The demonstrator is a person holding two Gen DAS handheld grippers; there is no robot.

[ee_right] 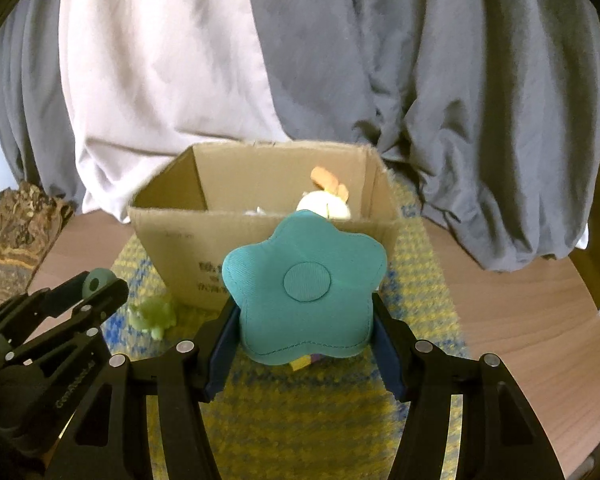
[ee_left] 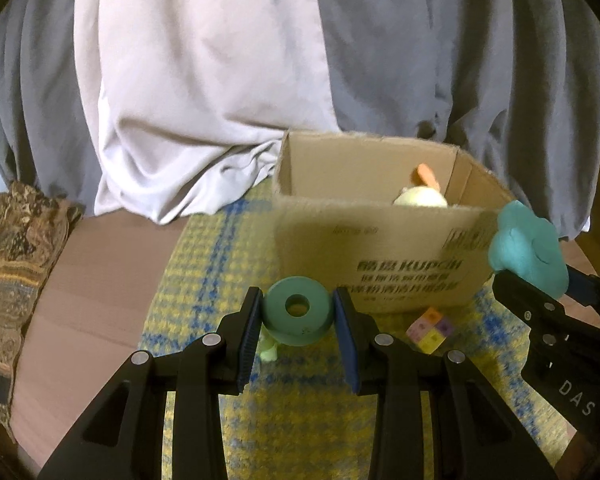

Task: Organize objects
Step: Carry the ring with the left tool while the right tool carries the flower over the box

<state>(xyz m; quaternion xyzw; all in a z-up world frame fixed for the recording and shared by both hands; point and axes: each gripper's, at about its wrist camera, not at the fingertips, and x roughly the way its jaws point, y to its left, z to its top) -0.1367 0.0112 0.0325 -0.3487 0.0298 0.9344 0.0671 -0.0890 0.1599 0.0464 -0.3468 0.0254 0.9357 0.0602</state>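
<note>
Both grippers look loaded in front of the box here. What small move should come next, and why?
Probably carry both forward over the cardboard box rim. The left gripper grips the green ring, the right gripper the teal flower cushion, both short of the open top.

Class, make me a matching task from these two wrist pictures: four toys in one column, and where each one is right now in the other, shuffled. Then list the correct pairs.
Things
1. green ring
2. teal flower cushion
3. pale green toy
4. coloured cube

Places
A. on the yellow mat, near the cardboard box, hidden in the right wrist view except for a sliver
B. clamped in the right claw
C. clamped in the left claw
D. on the mat by the box's left corner, below the left claw

Pairs: 1-C, 2-B, 3-D, 4-A
</note>
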